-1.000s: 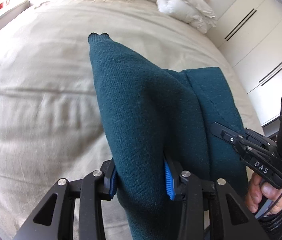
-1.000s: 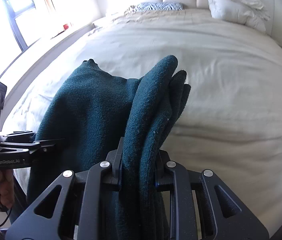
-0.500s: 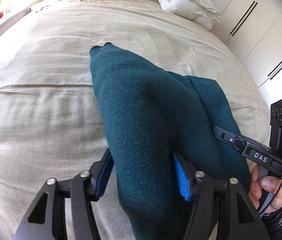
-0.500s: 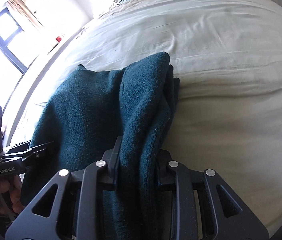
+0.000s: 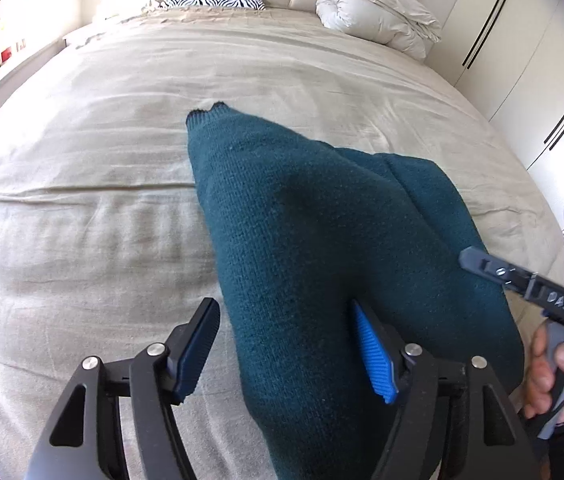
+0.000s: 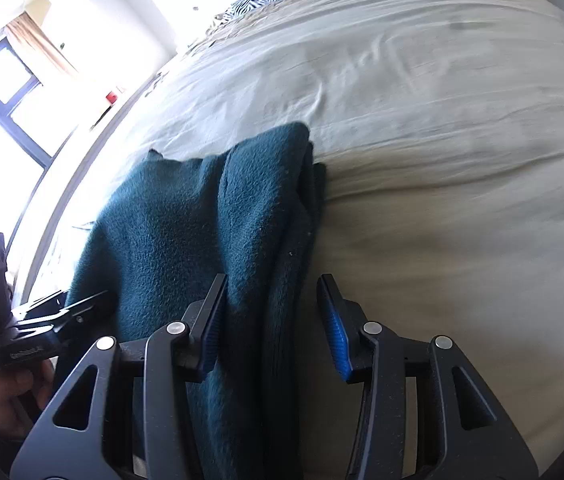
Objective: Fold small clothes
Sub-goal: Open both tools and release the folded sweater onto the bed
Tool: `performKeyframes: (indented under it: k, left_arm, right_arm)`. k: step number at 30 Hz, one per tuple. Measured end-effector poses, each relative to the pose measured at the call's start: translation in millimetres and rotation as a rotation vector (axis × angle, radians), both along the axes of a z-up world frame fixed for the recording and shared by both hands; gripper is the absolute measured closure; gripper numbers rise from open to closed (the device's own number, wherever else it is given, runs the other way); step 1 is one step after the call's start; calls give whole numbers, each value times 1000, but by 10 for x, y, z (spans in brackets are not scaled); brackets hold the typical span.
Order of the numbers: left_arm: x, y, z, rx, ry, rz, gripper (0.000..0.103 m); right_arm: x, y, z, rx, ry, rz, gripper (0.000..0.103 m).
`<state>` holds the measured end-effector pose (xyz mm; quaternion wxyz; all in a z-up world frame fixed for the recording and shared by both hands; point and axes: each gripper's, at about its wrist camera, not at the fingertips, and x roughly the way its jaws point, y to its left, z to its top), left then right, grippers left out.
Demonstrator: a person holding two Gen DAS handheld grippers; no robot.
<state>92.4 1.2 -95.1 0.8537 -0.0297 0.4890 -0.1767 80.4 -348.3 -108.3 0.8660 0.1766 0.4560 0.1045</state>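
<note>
Left wrist view: my left gripper (image 5: 285, 344) stands wide, its jaws having just been opening; the teal sweater (image 5: 321, 240) lies between them, brushing the right blue pad but clear of the left, so nothing is clamped; the garment rests on the beige bed cover (image 5: 82, 220), a cuffed end pointing up the bed, a second fold spread toward my right gripper (image 5: 469, 260), whose handle my hand (image 5: 561, 380) grips. Right wrist view: my right gripper (image 6: 272, 320) is part-way open, its jaws also just opening; the sweater's thick folded edge sits between them, against the left pad, the right pad standing free; my left gripper (image 6: 82, 304) shows at the garment's far edge. Step in hand, as I judge it: letting go after laying a fold; the next move calls for lifting both grippers clear without dragging the knit, then smoothing or folding again. The sweater looks thick, fuzzy, several layers deep, humped rather than flat.
</note>
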Motion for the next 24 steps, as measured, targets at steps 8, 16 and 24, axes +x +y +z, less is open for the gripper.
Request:
performKeyframes:
  k: [8,16,24]
  left_arm:
    - [-380,-11,415,83,-229,21,21]
    - [-1039,-36,1137,195,-632,113,0]
    - [-1406,29,1790,225,-807,275,0]
  right_arm:
    - [-360,-174,484,-55,-93,-80,59]
    - [-759,-28,1095,-133,-276,-95,47]
    - [-1478,139,1858,-246,-734,-210,0]
